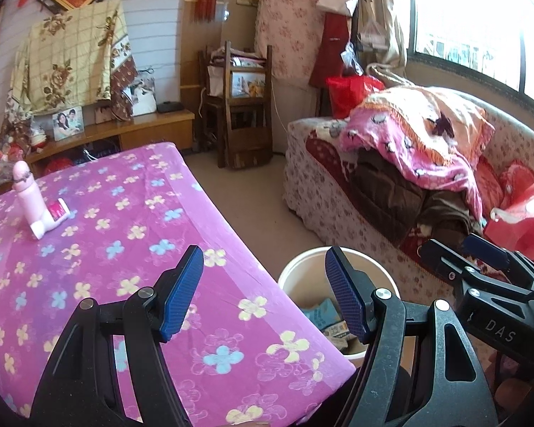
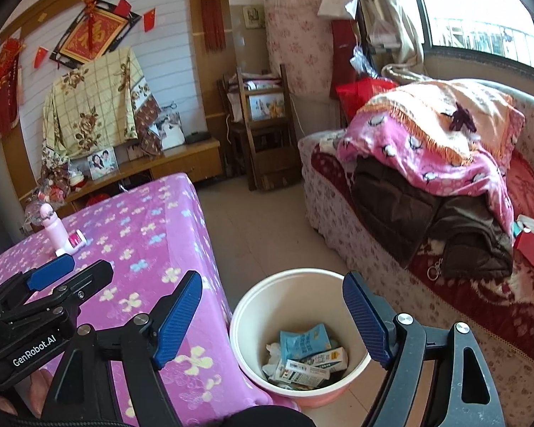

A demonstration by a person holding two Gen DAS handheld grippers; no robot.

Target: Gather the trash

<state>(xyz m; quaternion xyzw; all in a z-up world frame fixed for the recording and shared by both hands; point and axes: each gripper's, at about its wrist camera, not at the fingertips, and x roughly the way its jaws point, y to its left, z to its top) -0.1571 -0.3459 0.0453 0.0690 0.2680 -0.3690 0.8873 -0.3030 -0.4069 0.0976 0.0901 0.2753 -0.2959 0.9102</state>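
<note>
Two grippers are mine, and both stand with jaws apart and nothing between the blue ribbed pads. My left gripper hangs above the near corner of the table draped in a purple cloth with pale flowers; its left finger lies over the cloth, its right finger over the rim of the round cream plastic bucket with a pink base. My right gripper is spread wide directly above that bucket, so the opening shows between its two fingers. Down inside, beyond my right fingertips, lies the collected trash: a light blue snack packet, small printed cartons and crumpled white paper, all resting on the bottom. Far ahead of my left finger, near the table's far left edge, a pale pink bottle-shaped thing stands upright, with a small red-and-white roll lying just beside it. Right of both grippers sits a flowered sofa heaped with a pink blanket.
</note>
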